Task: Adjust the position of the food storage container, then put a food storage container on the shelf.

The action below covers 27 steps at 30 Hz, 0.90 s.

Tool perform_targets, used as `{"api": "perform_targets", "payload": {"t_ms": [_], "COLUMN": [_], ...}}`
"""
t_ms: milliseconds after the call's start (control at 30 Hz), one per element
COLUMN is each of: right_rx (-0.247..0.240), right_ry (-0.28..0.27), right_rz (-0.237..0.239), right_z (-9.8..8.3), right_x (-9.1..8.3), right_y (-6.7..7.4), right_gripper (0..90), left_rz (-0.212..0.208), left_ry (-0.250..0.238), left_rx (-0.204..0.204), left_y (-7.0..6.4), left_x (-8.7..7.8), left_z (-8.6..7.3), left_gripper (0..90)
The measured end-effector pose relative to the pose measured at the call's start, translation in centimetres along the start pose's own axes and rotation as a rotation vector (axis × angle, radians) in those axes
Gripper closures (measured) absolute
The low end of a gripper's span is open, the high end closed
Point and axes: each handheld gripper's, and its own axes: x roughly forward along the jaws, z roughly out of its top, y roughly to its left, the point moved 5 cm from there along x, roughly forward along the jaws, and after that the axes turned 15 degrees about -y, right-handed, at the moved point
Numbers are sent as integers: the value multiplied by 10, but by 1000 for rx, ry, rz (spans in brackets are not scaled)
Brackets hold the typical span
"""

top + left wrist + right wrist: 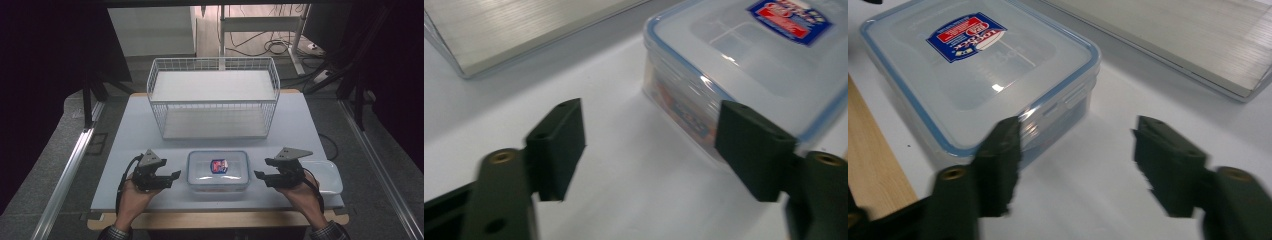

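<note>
Nearest the table's front edge, the left gripper and the right gripper point inward at each other, both with jaws spread wide and nothing between them. Right between them sits the clear plastic food container, blue-rimmed lid snapped on, its long axis running side to side, so each short end faces a gripper. Both stand just beside it, apart from its walls, about equally near. A grab from both ends looks likely. Off to the right lies a white lid; farther back stands the white wire basket.
</note>
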Motion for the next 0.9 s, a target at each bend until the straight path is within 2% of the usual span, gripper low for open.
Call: {"api": "perform_targets", "payload": {"t_ms": [67,100,133,167,200,300,400,500,667,900], "right_rx": [-3,-3,-5,-5,-10,-13,-7,-3,-7,5], "right_ry": [-8,-8,-29,-29,-43,-46,-40,-37,-36,-17], "right_rz": [-8,-8,-12,-12,-18,-11,4,10,15,27], "right_z": [-2,-2,-2,-2,-2,-2,-5,-6,-4,-2], "right_x": [-1,-1,-1,-1,-1,-2,0,0,2,8], "right_y": [0,0,0,0,0,2,2,2,2,6], "right_gripper": [233,233,169,169,114,100,81,70,37,43], "left_rz": [-10,-10,-17,-17,-18,-24,-1,2,-7,-37], "left_ry": [13,13,27,33,36,26,-5,-20,-51,-25], "left_rx": [-2,-2,5,16,38,58,116,127,67,54], "left_y": [-2,-2,-4,-6,-9,-11,-10,-8,-1,-5], "left_x": [-2,-2,-3,-4,-6,-6,-5,-5,-3,2], "left_z": [-5,-5,-8,-10,-12,-13,-13,-12,-11,-5], "left_gripper": [147,104,90,90,59,42,32,33,18,21]}}
